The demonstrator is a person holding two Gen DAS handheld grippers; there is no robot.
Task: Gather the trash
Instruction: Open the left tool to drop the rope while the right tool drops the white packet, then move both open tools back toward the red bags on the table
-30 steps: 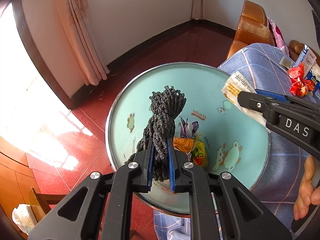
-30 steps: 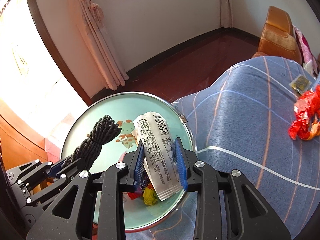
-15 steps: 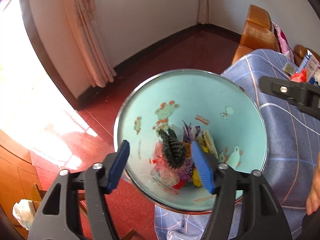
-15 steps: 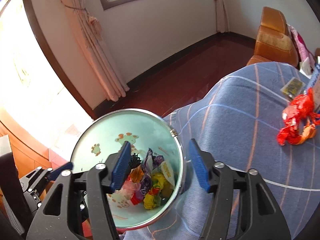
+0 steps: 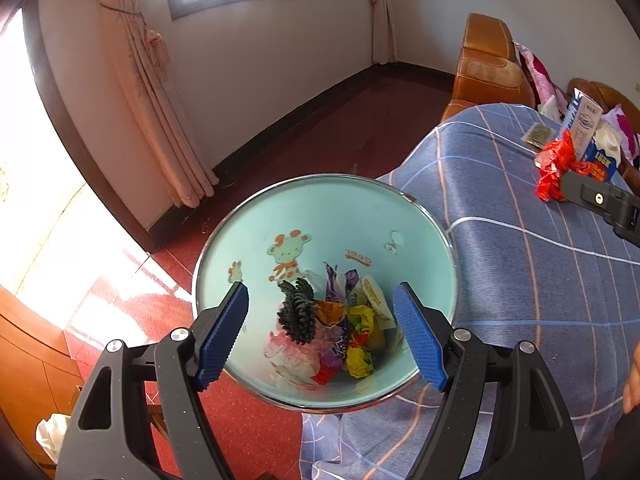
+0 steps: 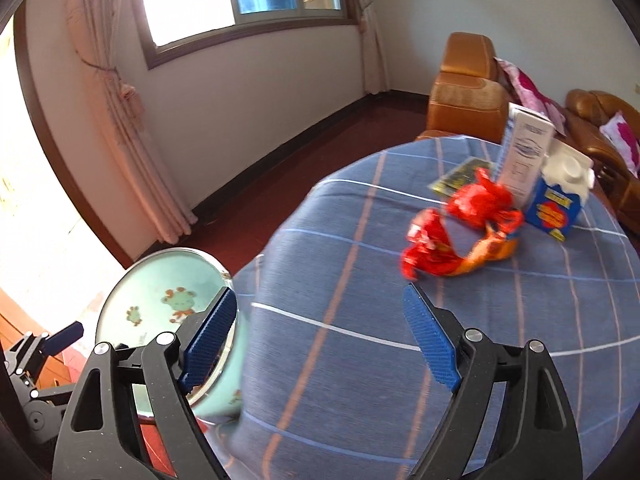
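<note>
Jaws of the left gripper are opening with nothing between them, framing the bin from above. A second ago they pinched a dark knitted bundle; now it lies loose in the bin's bottom at about 9 o'clock of the wrapper heap, beside yellow, purple and orange scraps. A white printed wrapper that the right gripper held over the rim then now rests among them at 2 o'clock of the heap. Both loads are dropped, so this round is done, judging by what sits inside.

Right gripper jaws are also opening and empty. Its view has swung off the bin, which now sits low at 8 o'clock, partly behind the left blue pad, and faces the table's blue checked cloth. The picture is a little smeared there.

Farther out, at 1 o'clock in the right view, trash remains on the cloth: a crumpled red wrapper with an orange tail, a second red crumple touching it behind, a flat dark packet beyond, and two cartons, one white, one blue, standing just beside the red pieces. The near red wrapper looks like the next pick; being crinkled foil, it may slip or spring from a shallow pinch.
</note>
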